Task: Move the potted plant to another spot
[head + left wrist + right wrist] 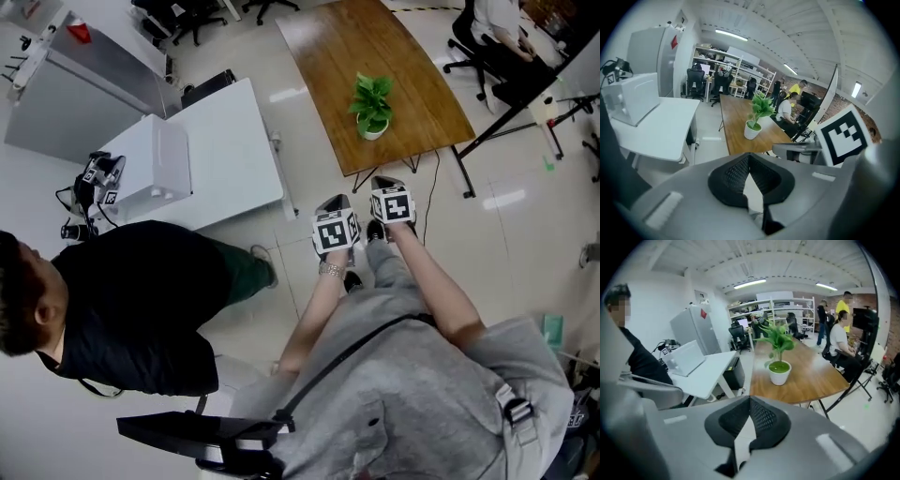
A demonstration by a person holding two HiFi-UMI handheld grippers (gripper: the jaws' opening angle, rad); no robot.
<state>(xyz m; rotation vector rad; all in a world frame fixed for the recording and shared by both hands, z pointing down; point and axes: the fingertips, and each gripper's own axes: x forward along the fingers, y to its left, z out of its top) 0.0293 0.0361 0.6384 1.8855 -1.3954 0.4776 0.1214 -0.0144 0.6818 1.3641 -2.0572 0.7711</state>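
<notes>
The potted plant (372, 108), green leaves in a small white pot, stands near the front edge of the brown wooden table (422, 103). Both grippers hover over the floor just short of that edge, side by side and pointing at the table. My left gripper (336, 202) is shut with nothing in it, and so is my right gripper (385, 182). In the left gripper view the plant (754, 123) stands beyond the closed tips (750, 155), up and slightly right. The right gripper view has the plant (779, 366) just ahead of the closed tips (750, 398), well apart from them.
A white desk (225, 150) carrying a white box (150, 169) stands left of the wooden table. A person in black (141, 300) stands at my left. A seated person (497, 23) and office chairs are at the far right. A grey cabinet (84, 84) fills the back left.
</notes>
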